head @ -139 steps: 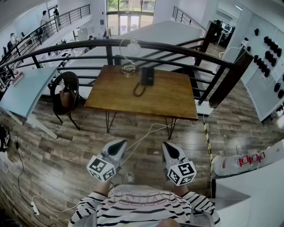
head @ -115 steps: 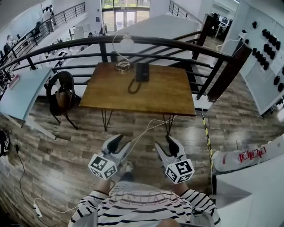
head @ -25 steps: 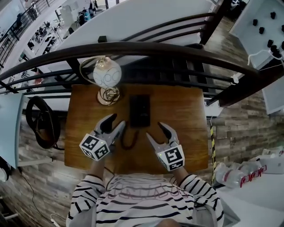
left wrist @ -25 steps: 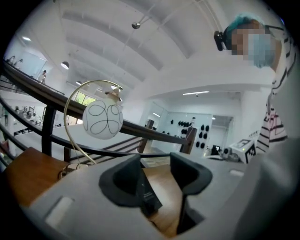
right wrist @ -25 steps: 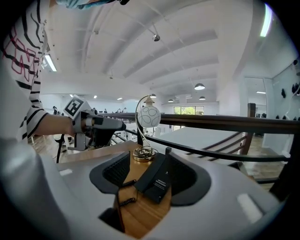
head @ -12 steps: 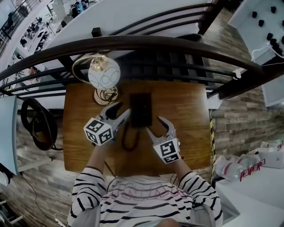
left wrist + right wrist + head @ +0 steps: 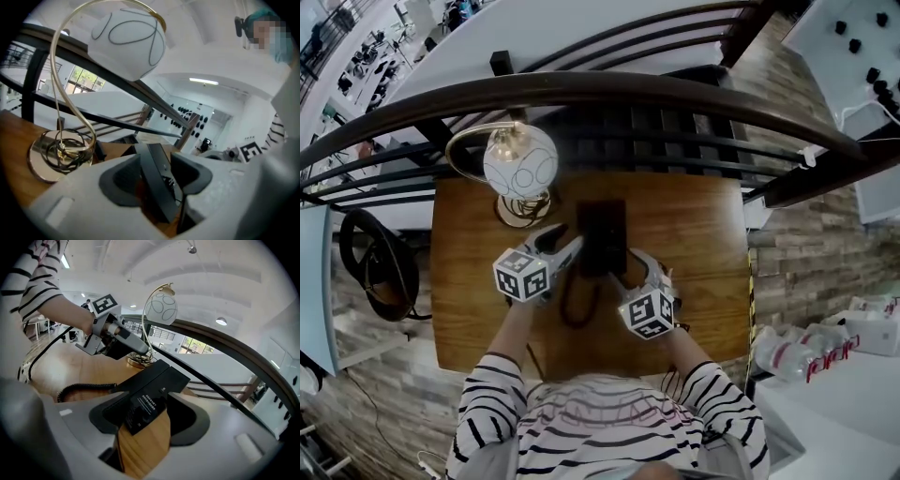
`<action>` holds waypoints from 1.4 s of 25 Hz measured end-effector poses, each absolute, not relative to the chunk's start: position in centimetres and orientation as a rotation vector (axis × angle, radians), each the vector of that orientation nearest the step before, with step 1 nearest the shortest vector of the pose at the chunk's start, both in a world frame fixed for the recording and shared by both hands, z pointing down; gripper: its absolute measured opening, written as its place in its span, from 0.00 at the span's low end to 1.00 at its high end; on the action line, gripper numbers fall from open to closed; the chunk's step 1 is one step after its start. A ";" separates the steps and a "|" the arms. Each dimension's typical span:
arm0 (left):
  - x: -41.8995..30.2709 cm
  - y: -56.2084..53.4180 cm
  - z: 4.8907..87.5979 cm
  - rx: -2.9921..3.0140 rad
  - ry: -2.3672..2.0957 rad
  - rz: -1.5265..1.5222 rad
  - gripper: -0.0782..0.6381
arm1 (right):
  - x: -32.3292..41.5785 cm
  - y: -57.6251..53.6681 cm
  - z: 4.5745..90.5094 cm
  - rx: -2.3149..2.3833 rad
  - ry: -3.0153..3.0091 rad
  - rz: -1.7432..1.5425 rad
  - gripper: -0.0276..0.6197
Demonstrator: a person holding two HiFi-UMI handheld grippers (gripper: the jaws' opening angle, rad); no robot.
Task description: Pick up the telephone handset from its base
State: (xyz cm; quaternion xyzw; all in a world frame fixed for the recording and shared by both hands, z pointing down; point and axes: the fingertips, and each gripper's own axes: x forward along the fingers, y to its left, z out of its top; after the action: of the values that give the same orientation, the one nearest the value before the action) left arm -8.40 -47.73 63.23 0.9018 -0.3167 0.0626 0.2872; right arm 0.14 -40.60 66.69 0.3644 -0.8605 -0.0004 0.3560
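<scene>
Telephone [image 7: 602, 234] sits flat at far centre of wooden table [image 7: 694, 234], just right of lamp [image 7: 520, 161]. Handset [image 7: 140, 375] lies seated along left side of base [image 7: 174, 377]; not lifted. Coiled cord [image 7: 572, 305] loops toward near edge from phone's near-left corner.

L/R units:
- Left gripper [image 7: 565, 244]: at phone's left edge, near end. Jaws spread apart, straddling the black handset-side edge; left gripper view shows gaps at both pads, no clamping.
- Right gripper [image 7: 630, 272]: at phone's near-right corner. Jaws spread apart, corner of base between them w/ bare table showing below it; nothing gripped.

Both grippers low over table, either side of phone. Black railing [image 7: 675, 94] runs along far side of table
</scene>
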 end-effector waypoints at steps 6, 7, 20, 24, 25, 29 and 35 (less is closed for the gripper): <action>-7.7 -47.8 66.9 2.341 -0.786 0.220 0.40 | -0.3 -41.3 69.6 0.844 -2.137 -0.073 0.44; -7.5 -47.8 67.3 2.331 -0.774 0.225 0.41 | -0.3 -41.4 70.0 0.829 -2.122 -0.090 0.44; -5.5 -47.9 70.7 2.211 -0.657 0.173 0.42 | -0.4 -42.0 72.1 0.778 -2.095 -0.076 0.45; -5.2 -48.3 70.7 2.192 -0.637 0.125 0.31 | -0.5 -42.0 72.3 0.775 -2.108 -0.046 0.44; -5.2 -48.3 70.7 2.185 -0.631 0.118 0.31 | -0.5 -42.1 72.3 0.775 -2.111 -0.036 0.44; -5.3 -48.2 70.6 2.154 -0.615 0.097 0.28 | -0.4 -42.0 72.4 0.769 -2.107 -0.014 0.44; -5.7 -48.2 70.5 2.097 -0.603 0.060 0.24 | -0.4 -42.2 72.5 0.762 -2.099 -0.006 0.44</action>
State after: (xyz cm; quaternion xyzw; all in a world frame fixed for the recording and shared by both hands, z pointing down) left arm -5.65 -48.20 70.45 0.8524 -0.2451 0.0246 0.4613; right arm -0.44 -42.16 72.52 0.3068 -0.8445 -0.0026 0.4389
